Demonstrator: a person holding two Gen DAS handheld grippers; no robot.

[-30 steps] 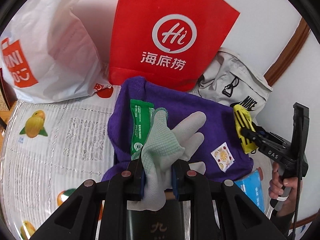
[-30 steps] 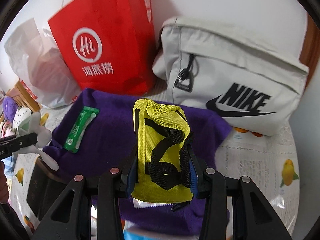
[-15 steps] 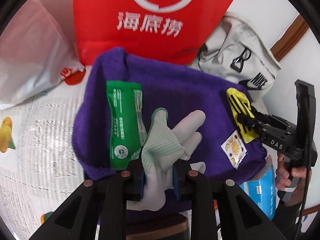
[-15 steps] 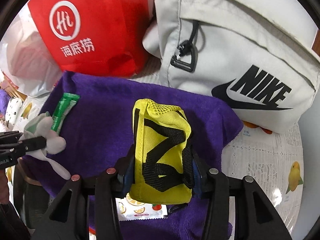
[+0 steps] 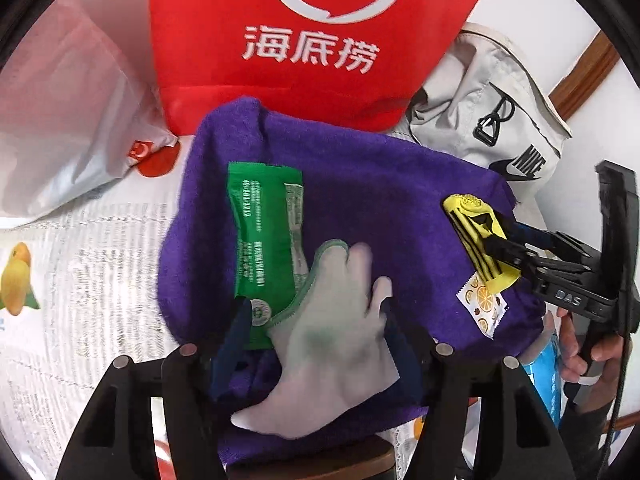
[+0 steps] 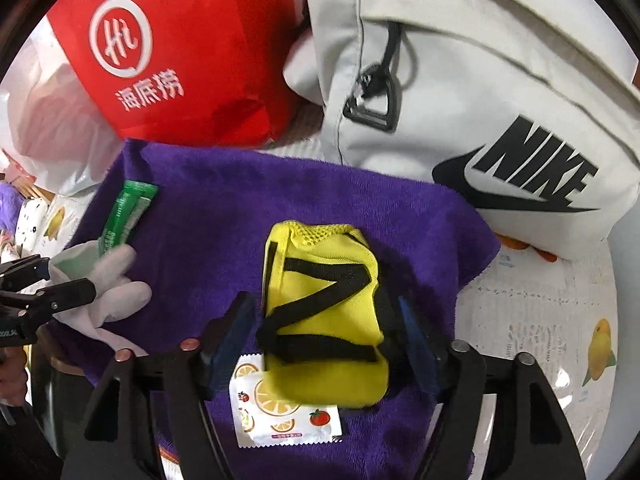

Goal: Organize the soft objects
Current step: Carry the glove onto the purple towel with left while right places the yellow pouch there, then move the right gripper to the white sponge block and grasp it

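Both hand-held grippers spread: left (image 5: 316, 340) around glove (image 5: 328, 344), right (image 6: 328, 344) around yellow pouch (image 6: 324, 312).

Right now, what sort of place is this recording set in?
Probably a home table used as a sorting spot: a fruit-print tablecloth, a red shopping bag and a Nike bag against a white wall, with a purple towel spread out.

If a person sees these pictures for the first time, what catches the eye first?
Probably the purple towel in the middle, with the yellow pouch lying on it between the right gripper's open fingers. Behind it stand the red bag and the grey Nike bag.
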